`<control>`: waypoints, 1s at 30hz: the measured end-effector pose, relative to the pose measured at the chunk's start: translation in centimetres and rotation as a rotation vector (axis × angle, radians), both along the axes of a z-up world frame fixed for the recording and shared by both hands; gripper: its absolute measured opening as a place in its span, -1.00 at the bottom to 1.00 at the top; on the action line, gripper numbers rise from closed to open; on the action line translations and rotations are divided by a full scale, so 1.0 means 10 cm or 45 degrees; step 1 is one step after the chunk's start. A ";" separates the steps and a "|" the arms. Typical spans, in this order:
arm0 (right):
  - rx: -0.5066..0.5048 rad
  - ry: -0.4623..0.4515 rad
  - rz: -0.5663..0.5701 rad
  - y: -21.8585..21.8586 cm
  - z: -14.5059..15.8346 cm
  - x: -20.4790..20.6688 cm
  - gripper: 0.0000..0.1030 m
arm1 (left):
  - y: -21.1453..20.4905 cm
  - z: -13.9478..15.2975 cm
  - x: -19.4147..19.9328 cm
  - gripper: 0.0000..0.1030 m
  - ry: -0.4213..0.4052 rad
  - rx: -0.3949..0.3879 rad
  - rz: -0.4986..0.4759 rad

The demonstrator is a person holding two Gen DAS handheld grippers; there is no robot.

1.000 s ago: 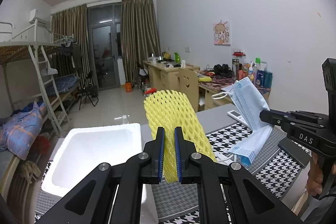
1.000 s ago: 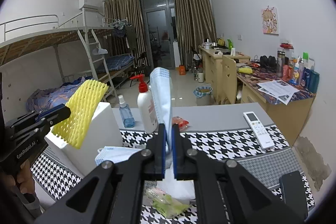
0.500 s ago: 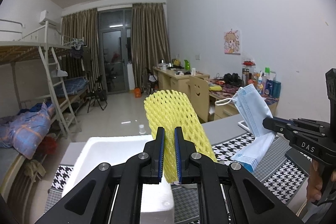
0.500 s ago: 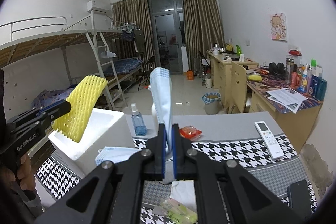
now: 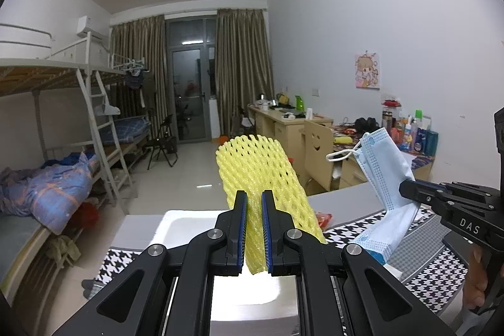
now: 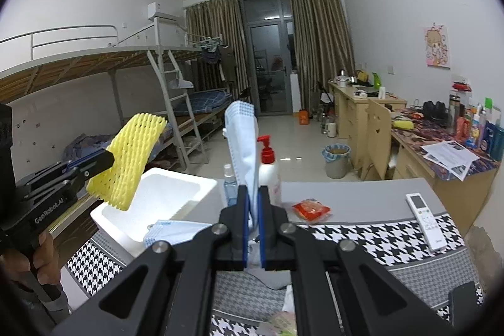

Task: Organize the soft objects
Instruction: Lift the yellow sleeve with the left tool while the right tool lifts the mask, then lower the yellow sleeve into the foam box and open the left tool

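My left gripper [image 5: 253, 194] is shut on a yellow foam net sleeve [image 5: 261, 175], which stands up from the jaws above the white foam box [image 5: 182, 221]. From the right wrist view the same sleeve [image 6: 132, 156] hangs over the box's [image 6: 163, 194] left rim. My right gripper [image 6: 253, 189] is shut on a pale blue face mask [image 6: 244, 144], held upright over the table. In the left wrist view that mask [image 5: 387, 172] hangs at the right, ear loop out. Another blue mask [image 6: 170, 230] lies against the box's near wall.
A houndstooth mat [image 6: 371, 238] covers the grey table. On it stand a red-pump bottle [image 6: 267, 166] and a small blue bottle [image 6: 229, 183]; a red packet [image 6: 312, 207] and a white remote [image 6: 425, 219] lie there. A person's hand [image 6: 44, 257] grips the left handle.
Both grippers have risen a little with their loads and tilted up; the foam box and table now sit lower in both views. The grips are unchanged.
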State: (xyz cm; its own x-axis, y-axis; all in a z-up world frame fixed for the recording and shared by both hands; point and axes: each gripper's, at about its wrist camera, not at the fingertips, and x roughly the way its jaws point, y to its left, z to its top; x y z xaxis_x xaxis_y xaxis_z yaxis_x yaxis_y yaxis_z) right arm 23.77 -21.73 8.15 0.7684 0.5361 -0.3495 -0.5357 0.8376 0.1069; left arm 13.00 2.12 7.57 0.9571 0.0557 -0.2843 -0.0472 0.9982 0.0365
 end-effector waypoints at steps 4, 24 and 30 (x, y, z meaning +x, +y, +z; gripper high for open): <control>0.002 0.007 0.031 0.11 0.02 0.02 -0.85 | 0.08 0.00 0.00 -0.81 0.008 -0.006 0.032; -0.028 0.030 0.068 0.44 0.01 0.06 -0.85 | 0.40 -0.28 0.19 -0.03 0.136 -0.048 0.133; -0.035 0.033 0.060 0.50 0.01 0.06 -0.85 | 0.51 -0.26 0.12 0.53 0.102 -0.081 0.162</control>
